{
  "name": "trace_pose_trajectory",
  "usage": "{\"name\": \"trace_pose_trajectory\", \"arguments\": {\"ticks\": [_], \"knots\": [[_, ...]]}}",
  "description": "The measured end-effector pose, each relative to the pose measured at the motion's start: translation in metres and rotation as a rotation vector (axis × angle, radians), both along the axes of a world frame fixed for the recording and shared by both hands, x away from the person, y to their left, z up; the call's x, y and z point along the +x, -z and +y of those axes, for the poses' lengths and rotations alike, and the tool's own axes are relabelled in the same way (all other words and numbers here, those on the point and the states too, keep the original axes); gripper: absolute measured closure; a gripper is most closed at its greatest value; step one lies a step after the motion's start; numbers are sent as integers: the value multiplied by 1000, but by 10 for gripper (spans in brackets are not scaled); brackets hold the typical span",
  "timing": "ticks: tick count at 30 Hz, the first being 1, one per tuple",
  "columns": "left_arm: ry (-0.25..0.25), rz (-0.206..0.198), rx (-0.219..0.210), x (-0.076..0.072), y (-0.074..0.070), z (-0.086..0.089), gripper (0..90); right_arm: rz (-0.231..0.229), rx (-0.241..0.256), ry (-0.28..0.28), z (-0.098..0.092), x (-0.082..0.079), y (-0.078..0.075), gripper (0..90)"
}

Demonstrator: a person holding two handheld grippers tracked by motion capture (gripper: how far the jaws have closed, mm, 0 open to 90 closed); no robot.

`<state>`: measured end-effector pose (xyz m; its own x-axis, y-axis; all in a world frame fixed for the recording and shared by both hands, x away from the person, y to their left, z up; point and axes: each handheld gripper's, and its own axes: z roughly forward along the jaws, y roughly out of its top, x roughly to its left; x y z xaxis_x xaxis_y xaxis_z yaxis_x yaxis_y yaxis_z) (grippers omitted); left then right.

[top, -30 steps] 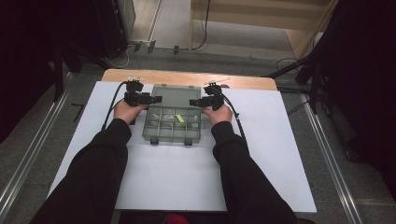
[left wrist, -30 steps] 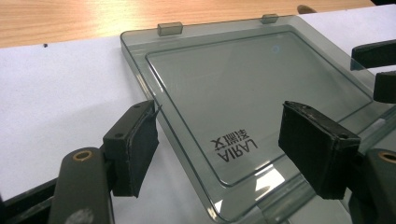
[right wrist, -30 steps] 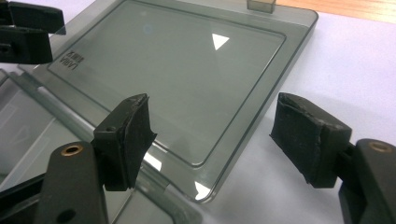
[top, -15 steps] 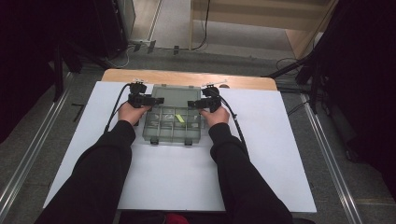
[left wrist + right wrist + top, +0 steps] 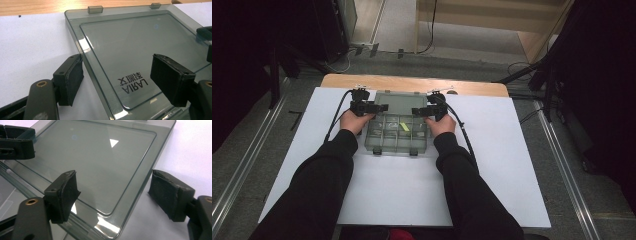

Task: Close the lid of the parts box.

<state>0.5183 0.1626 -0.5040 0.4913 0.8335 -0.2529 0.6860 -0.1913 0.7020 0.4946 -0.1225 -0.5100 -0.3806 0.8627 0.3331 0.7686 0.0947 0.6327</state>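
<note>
Seemingly mid-step, both grippers straddle the smoky clear plastic organiser box's opened lid [image 5: 130, 47]; left gripper [image 5: 117, 75] and right gripper [image 5: 112, 192] jaws wide; next, clamp its edges.

A wooden table [image 5: 412, 82] carries a white sheet [image 5: 402, 185] over most of its top. On the sheet lies a clear plastic compartment box [image 5: 398, 135], its open lid [image 5: 140, 50] flat between both pairs of jaws, which straddle its side edges. Something small and yellow-green [image 5: 404, 127], hard to identify, sits inside.
</note>
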Motion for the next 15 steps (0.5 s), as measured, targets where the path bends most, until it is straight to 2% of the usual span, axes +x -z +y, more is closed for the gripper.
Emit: {"name": "trace_pose_trajectory", "arguments": {"ticks": [3, 6, 10, 15], "knots": [[-5, 1, 0, 0, 0, -1, 261, 18, 6, 1, -2, -1, -1, 267], [-1, 4, 2, 0, -1, 0, 263, 43, 35, 13, -3, -1, -2, 280], [-5, 10, 1, 0, -1, 0, 264, 42, 15, 12, -2, -2, -3, 285], [4, 20, 6, 0, -3, 4, 265, 69, 29, 14, -2, -3, -4, 317]]}}
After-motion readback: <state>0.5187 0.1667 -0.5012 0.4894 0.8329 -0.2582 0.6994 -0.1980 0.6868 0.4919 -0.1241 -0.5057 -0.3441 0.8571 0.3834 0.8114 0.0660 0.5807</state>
